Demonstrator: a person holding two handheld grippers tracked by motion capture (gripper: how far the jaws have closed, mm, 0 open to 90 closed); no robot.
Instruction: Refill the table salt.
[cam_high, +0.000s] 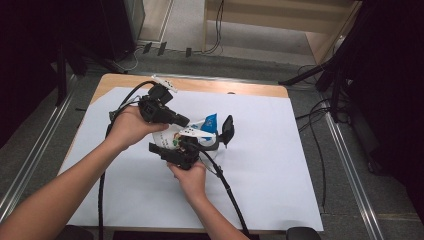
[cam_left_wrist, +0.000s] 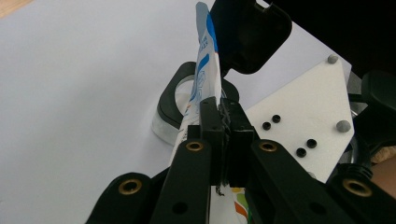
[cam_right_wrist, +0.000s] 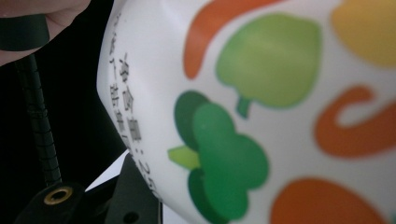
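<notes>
- Left gripper (cam_left_wrist: 225, 116): jaws pressed together, pinching the thin edge of a pouch (cam_left_wrist: 201, 74).
- Pouch: white with blue print, rises upright past the jaw tips; a strip of it with green and orange print shows below, between the jaws.
- Beyond the jaw tips, a black ring (cam_left_wrist: 173, 100) lies on the white sheet (cam_left_wrist: 79, 84).
- Black pad of the right gripper (cam_left_wrist: 250, 32) stands above and right of the tips, just beside the pouch.
- White three-cornered plate (cam_left_wrist: 308, 116) to the right.
</notes>
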